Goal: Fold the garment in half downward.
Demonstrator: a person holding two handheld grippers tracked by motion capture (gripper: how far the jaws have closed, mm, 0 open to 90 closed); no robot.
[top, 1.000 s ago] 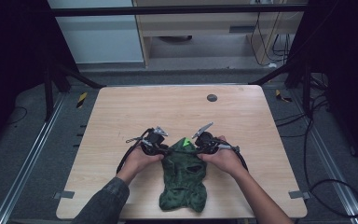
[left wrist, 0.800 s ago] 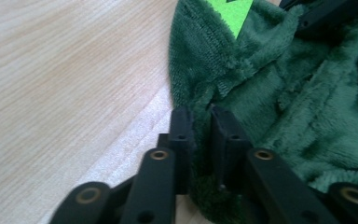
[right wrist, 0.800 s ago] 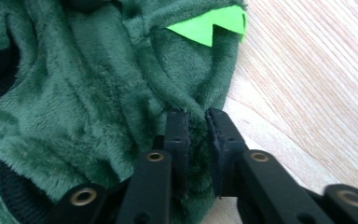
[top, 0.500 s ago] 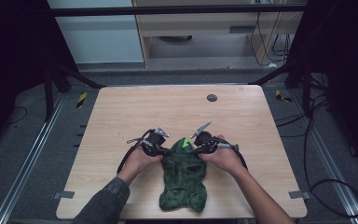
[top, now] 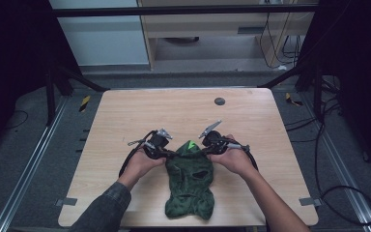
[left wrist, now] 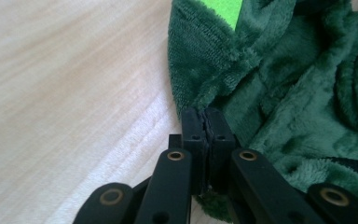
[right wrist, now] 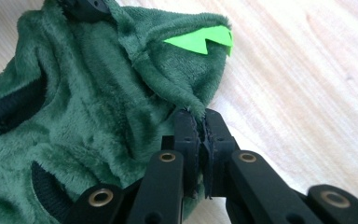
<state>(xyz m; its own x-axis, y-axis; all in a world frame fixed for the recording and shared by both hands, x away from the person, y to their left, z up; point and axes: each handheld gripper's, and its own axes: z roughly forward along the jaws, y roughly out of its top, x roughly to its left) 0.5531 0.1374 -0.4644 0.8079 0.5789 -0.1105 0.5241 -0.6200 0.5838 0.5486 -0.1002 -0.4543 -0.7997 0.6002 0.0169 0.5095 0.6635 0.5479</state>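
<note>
Your left gripper (left wrist: pixel 206 116): clamped on the green fleece garment's (top: pixel 189 183) left edge.
Your right gripper (right wrist: pixel 203 116): clamped on its right edge.
Garment: near edge of table (top: pixel 125 111).

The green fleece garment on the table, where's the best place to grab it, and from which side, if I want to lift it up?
Take the green fleece garment at its far end, one edge corner per gripper, coming in low from either side. It lies flat and limp, so thin edge folds suit narrow jaws. The left gripper and right gripper are already shut on fleece there, flanking the bright green patch.
</note>
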